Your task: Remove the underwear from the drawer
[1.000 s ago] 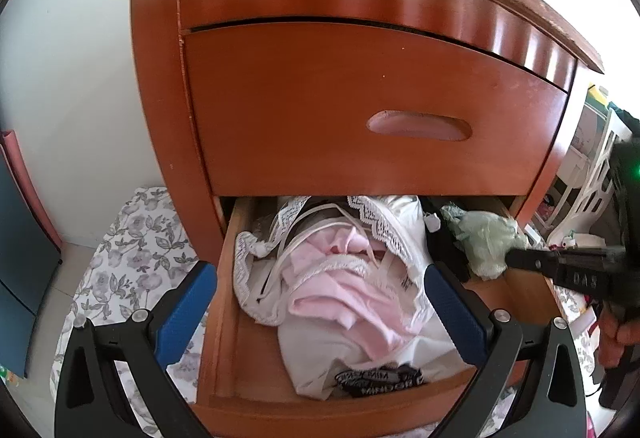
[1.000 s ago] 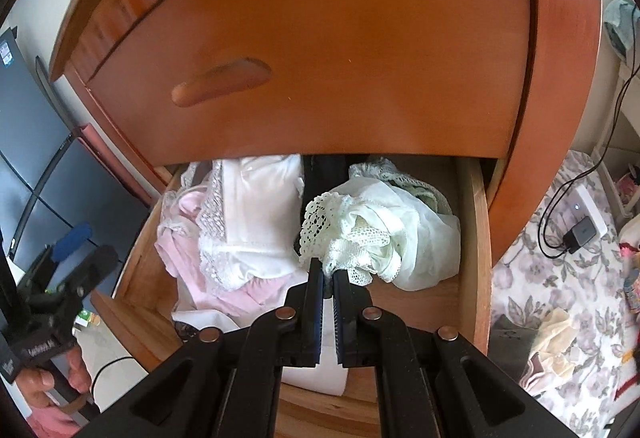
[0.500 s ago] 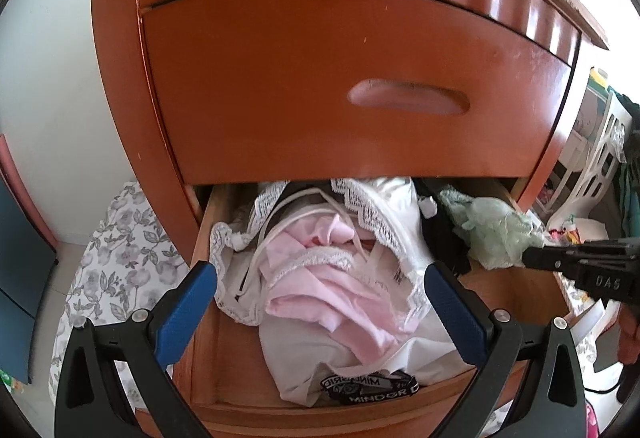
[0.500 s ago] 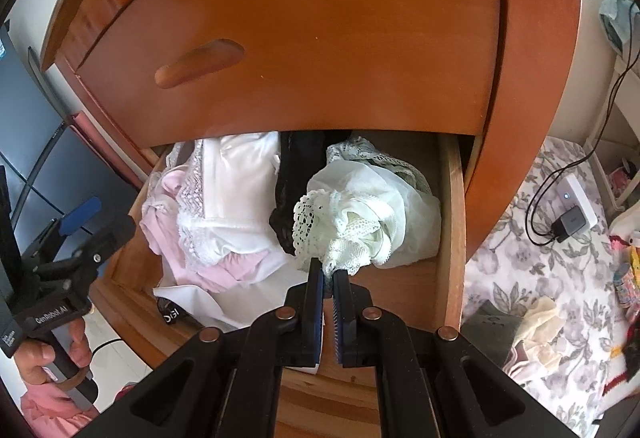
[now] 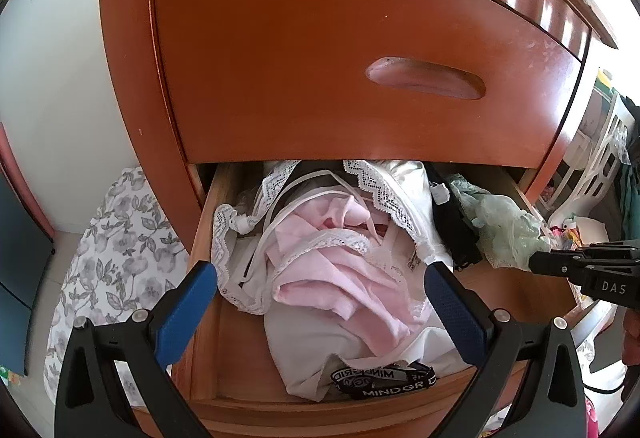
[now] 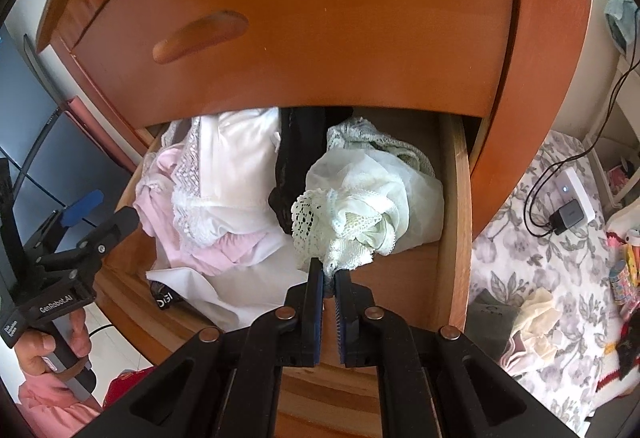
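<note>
Right tongs: one gripper (image 6: pixel 329 280), its two blue-padded fingers pressed together on a lace edge of the pale green underwear (image 6: pixel 360 205), which bunches just beyond the fingertips.
Left tongs: one gripper (image 5: pixel 320 302), its two fingers spread wide apart, holding nothing, hovering above the heap of clothes.
Hand: one (image 6: pixel 48 342) shows in the right view, wrapped around the left tongs' handle.
Drawer: one open drawer (image 5: pixel 208 338) under both tongs; the green underwear sits over its right side, beside a black garment (image 6: pixel 298 153).
Heap between the left fingers: one pink garment (image 5: pixel 340 270), white lace-trimmed pieces (image 5: pixel 376 189), one black lettered waistband (image 5: pixel 380 382) at the near edge.
Beyond: one closed upper drawer front (image 5: pixel 360 57) with one oval handle recess (image 5: pixel 426 77).
Change: the green bundle stands higher and more drawn up off the drawer floor than a second ago; the left tongs have come lower and nearer the heap.
</note>
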Available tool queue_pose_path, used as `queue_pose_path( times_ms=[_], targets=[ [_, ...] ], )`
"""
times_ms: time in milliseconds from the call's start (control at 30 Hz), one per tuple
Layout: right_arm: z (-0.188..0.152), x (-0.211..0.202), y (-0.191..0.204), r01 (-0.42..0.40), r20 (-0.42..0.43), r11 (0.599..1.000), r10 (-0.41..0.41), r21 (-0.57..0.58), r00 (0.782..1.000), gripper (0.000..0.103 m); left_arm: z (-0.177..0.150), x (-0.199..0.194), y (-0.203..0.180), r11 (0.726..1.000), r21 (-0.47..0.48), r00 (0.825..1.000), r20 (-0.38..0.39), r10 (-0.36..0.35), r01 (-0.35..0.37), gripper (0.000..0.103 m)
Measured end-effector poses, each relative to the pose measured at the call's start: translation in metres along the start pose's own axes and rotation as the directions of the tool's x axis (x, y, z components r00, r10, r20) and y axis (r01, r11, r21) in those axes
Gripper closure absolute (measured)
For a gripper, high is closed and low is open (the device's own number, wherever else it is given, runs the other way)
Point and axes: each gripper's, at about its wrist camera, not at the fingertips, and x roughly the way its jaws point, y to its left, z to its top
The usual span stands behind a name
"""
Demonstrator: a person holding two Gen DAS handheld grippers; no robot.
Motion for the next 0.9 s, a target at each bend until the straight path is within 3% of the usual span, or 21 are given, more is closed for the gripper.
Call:
queue_pose_path(
  times_ms=[900],
  targets=[
    [0.004,-0.006,-0.010,0.072,-0.008,0.996,-0.072,0.055,0.997,0.092,-0.004,0.002,0.011,1.000,-0.030,1.000,-0.003,0.001,-0.001,0.000]
  ],
)
